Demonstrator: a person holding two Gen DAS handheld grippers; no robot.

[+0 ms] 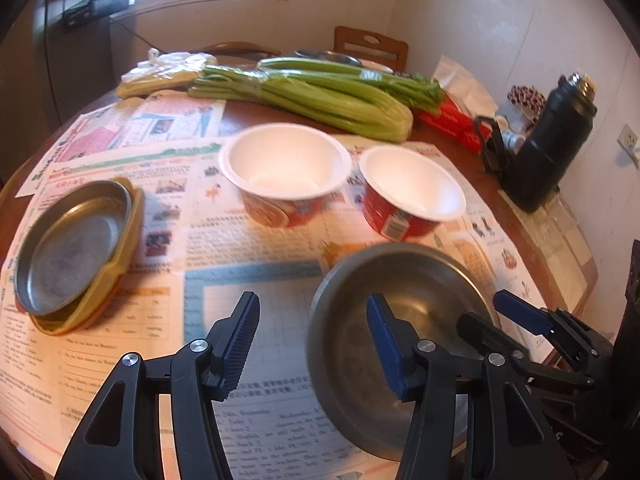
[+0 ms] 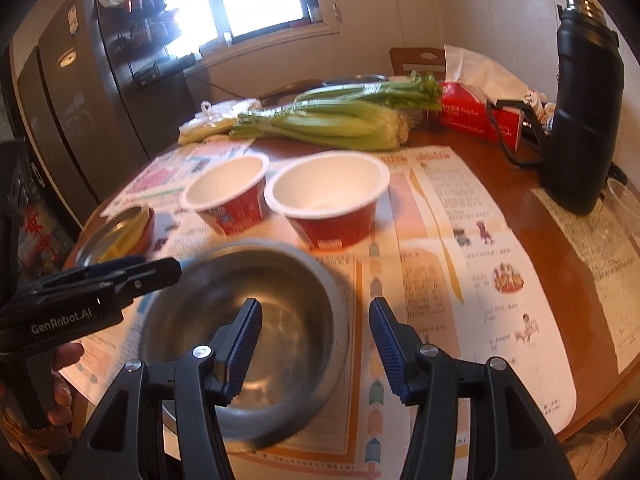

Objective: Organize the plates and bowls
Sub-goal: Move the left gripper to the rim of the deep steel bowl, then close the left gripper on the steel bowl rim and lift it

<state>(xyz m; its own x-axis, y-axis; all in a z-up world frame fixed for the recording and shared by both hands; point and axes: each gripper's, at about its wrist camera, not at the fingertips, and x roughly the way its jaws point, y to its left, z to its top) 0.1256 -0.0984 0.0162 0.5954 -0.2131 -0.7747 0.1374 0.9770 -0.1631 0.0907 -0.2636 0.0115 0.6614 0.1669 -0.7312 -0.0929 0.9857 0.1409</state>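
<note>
A steel bowl [image 1: 420,312] [image 2: 240,280] stands on newspaper near the table's front edge. My left gripper [image 1: 312,344] [image 2: 160,266] is open and straddles its left rim, one finger inside, one outside, pads clear of the metal. My right gripper [image 2: 314,344] [image 1: 480,310] straddles the opposite rim the same way, also open. Behind the bowl stand two empty red paper bowls [image 1: 286,164] [image 1: 412,188] [image 2: 224,192] [image 2: 328,192]. At the left a steel plate [image 1: 72,248] [image 2: 116,236] rests in a yellow plate [image 1: 132,232].
Celery bunches [image 1: 320,96] lie across the back of the round wooden table [image 2: 520,208]. A red tissue box [image 2: 476,118] and a tall black flask [image 2: 584,120] stand at the right. A fridge [image 2: 80,100] is at the left, a chair [image 1: 372,46] behind.
</note>
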